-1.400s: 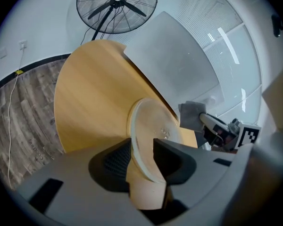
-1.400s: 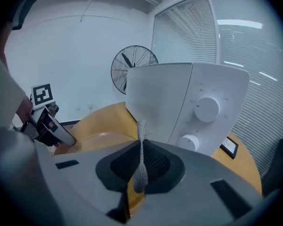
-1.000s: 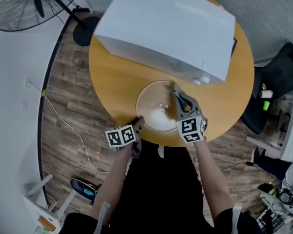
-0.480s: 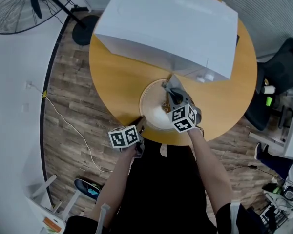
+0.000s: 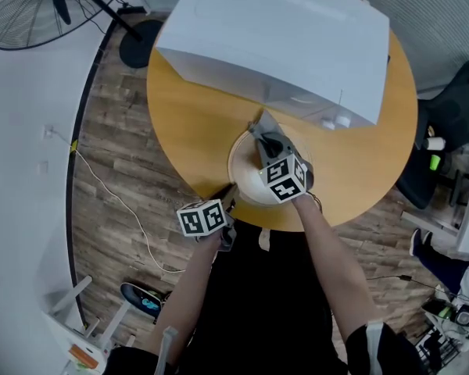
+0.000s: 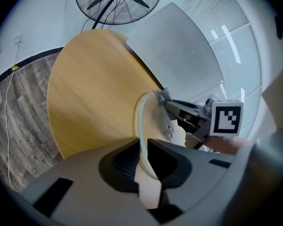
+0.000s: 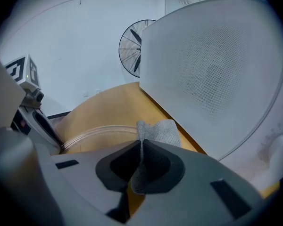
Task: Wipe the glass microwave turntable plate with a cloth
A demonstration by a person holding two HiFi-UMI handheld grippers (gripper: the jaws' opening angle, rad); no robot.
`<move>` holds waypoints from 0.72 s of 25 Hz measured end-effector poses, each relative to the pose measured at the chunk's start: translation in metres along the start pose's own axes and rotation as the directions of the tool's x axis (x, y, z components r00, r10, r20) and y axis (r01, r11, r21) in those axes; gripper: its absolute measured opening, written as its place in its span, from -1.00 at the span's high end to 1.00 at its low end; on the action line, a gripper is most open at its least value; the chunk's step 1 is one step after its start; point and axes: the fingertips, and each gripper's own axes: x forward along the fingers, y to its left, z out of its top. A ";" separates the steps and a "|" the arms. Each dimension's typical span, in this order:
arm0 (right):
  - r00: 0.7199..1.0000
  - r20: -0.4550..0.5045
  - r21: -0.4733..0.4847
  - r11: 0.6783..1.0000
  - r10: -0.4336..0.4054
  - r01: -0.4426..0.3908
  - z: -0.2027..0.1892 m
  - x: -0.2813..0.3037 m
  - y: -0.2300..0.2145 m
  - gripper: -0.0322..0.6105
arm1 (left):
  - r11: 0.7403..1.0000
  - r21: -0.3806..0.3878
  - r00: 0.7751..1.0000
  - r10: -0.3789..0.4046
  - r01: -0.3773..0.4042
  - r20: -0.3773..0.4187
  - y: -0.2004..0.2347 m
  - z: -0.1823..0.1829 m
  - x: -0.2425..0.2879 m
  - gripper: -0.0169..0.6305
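The glass turntable plate [image 5: 246, 176] lies on the round wooden table [image 5: 180, 116], at its near edge in the head view. My left gripper [image 5: 229, 191] has just been closing and is shut on the plate's near-left rim [image 6: 142, 126], which stands between its jaws. My right gripper [image 5: 259, 133] is shut on a grey cloth [image 7: 158, 132] and hovers low over the far part of the plate [image 7: 96, 136]. The cloth sticks out past the jaws toward the microwave. In the left gripper view the right gripper [image 6: 188, 114] reaches across the plate.
A white microwave [image 5: 273, 37] fills the far half of the table, close behind the plate. A standing fan [image 5: 31, 6] is on the floor at the far left, with a cable along the wall. Black chairs [image 5: 453, 108] stand at the right.
The right gripper has moved left and down with the cloth, from the plate's right edge to over its far part. The left gripper's jaws have closed on the rim.
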 end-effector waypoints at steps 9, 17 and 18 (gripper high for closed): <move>0.989 -0.006 0.033 0.988 0.151 -0.151 0.006 0.000 0.055 0.83 | 1.000 -0.015 1.000 0.005 -0.005 0.015 0.002 0.001 -0.001 0.82; 0.947 -0.041 0.186 0.934 0.318 -0.305 -0.006 -0.014 0.101 0.83 | 1.000 -0.026 1.000 0.004 -0.004 0.029 0.001 0.002 -0.001 0.82; 0.941 -0.034 0.228 0.919 0.338 -0.322 -0.008 -0.017 0.104 0.83 | 1.000 -0.028 1.000 0.002 -0.001 0.031 0.002 0.002 -0.002 0.82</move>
